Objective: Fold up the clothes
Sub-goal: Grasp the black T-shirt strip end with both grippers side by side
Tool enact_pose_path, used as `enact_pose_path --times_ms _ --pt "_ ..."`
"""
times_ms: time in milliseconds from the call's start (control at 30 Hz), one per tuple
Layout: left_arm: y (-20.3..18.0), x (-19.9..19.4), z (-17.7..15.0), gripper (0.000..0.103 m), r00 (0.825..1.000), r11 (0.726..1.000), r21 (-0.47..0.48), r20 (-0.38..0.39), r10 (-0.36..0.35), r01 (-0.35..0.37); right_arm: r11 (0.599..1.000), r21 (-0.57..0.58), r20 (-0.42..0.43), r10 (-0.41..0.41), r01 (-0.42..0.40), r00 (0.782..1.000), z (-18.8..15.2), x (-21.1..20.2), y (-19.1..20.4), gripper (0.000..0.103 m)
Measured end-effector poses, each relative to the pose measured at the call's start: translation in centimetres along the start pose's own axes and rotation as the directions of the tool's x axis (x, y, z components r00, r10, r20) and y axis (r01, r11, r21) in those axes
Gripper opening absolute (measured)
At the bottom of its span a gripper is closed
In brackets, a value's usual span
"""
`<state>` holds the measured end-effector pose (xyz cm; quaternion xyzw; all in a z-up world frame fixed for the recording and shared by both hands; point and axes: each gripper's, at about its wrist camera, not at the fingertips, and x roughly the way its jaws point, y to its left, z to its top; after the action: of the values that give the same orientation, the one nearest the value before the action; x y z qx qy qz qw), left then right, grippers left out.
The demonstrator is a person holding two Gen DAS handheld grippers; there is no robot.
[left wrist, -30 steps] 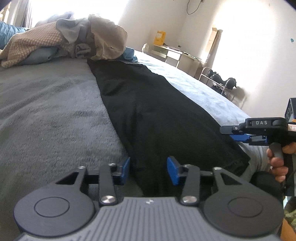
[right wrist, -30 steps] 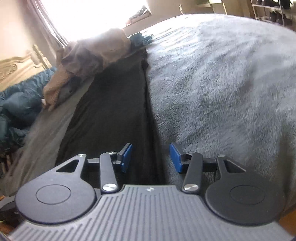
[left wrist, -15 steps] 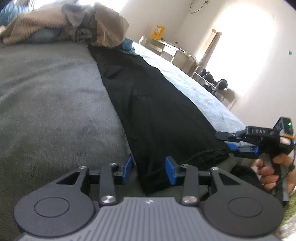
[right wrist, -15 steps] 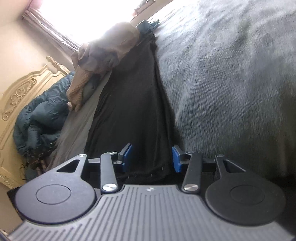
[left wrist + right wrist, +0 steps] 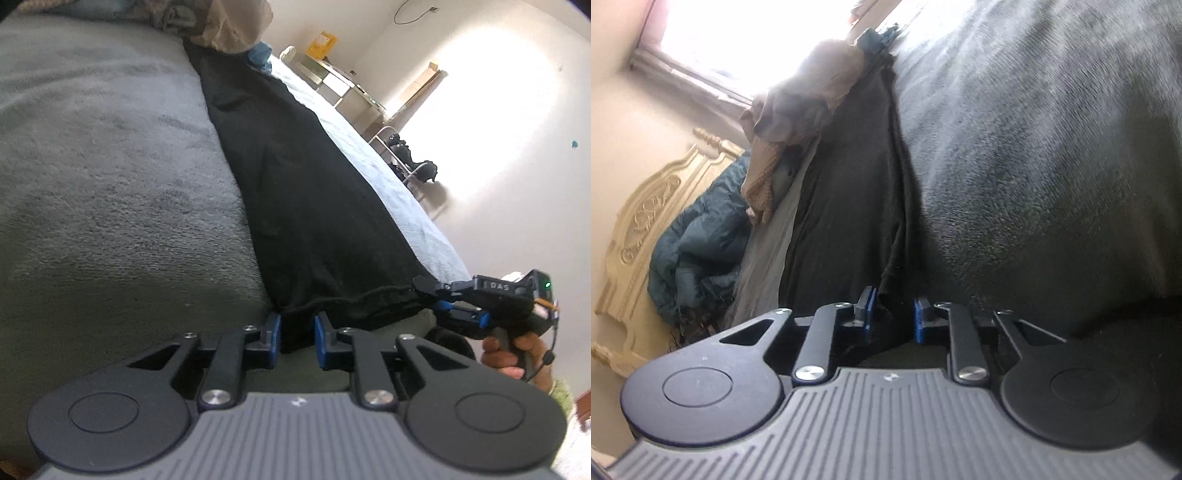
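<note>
A long black garment (image 5: 314,206) lies flat along the grey blanket (image 5: 110,184) of a bed, its near hem at the bed's edge. My left gripper (image 5: 297,332) has its jaws closing on the hem's left corner; the cloth fills the gap between the blue pads. In the right wrist view the same garment (image 5: 849,206) runs away from my right gripper (image 5: 892,317), whose jaws are closing on the hem's right corner, with cloth bunched between the pads. The left wrist view shows the right gripper (image 5: 430,295) from the side, held by a hand (image 5: 517,354).
A heap of beige and grey clothes (image 5: 229,22) lies at the garment's far end. A dark blue duvet (image 5: 698,251) is bunched by the carved cream headboard (image 5: 639,229). A desk (image 5: 343,85) and a metal rack (image 5: 406,155) stand by the white wall.
Both grippers have come down and forward to the garment's near hem. Their jaws have narrowed from wide open around the two hem corners. The right wrist has rolled.
</note>
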<state>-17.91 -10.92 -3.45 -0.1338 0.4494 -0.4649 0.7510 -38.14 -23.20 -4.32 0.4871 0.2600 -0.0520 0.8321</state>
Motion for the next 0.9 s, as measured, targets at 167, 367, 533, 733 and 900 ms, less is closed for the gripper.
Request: enact_pose_path --times_ms 167,367,533,733,900 --pt "1.5 -0.2 0.6 0.017 1.0 0.998 -0.058 -0.005 -0.015 0.015 0.999 0.04 0.013 0.008 -0.009 1.0 0.1 0.3 -0.5 0.015" --pt "1.0 -0.5 1.1 0.015 1.0 0.999 -0.042 0.02 -0.003 0.004 0.998 0.045 0.022 0.033 -0.034 0.999 0.4 0.7 0.0 0.016" --pt "1.8 0.6 1.4 0.027 0.998 0.995 -0.085 0.014 -0.055 0.056 0.997 0.062 0.011 0.047 -0.048 0.999 0.6 0.3 -0.4 0.018" --pt "3.3 -0.2 2.4 0.032 0.997 0.99 -0.116 0.034 -0.074 0.077 0.997 0.066 -0.002 0.043 -0.043 0.999 0.7 0.4 -0.8 0.019" --pt "4.2 1.9 3.3 0.032 0.992 0.982 -0.148 0.044 -0.115 0.12 0.997 0.065 -0.003 0.044 -0.044 0.999 0.9 0.8 -0.5 0.019"
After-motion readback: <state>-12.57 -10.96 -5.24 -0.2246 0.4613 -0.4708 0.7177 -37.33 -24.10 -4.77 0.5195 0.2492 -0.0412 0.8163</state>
